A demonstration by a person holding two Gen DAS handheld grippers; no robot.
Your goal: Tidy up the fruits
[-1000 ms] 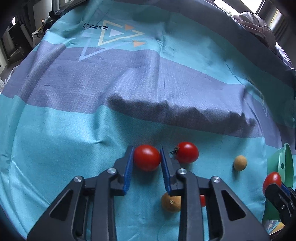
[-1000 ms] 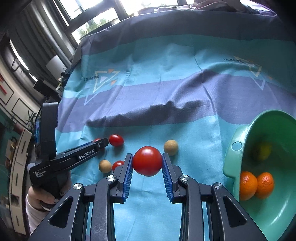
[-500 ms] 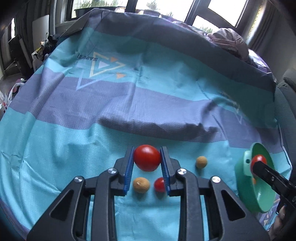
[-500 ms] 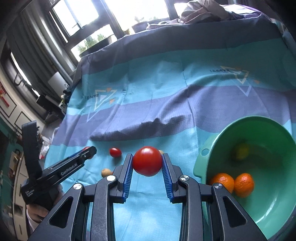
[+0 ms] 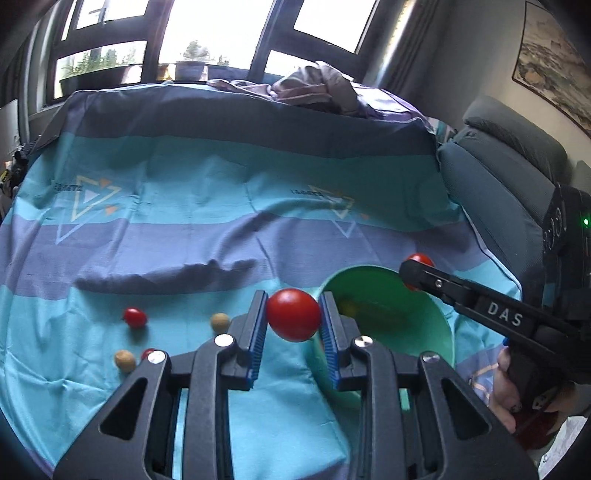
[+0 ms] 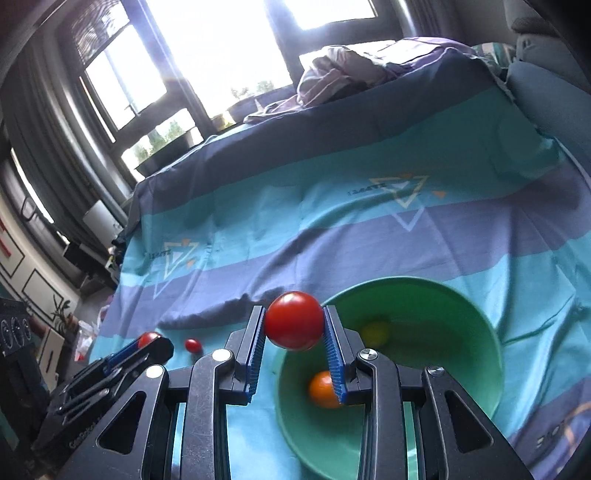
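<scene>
On the bedspread, small fruit lay scattered toward the left edge: a cherry tomato and two tan longans. The left gripper was clamped on a tomato held aloft beside the green bowl, probably for dropping in. The right gripper clasped another tomato at the bowl's rim, above a mandarin. Windows lit the bedroom.
</scene>
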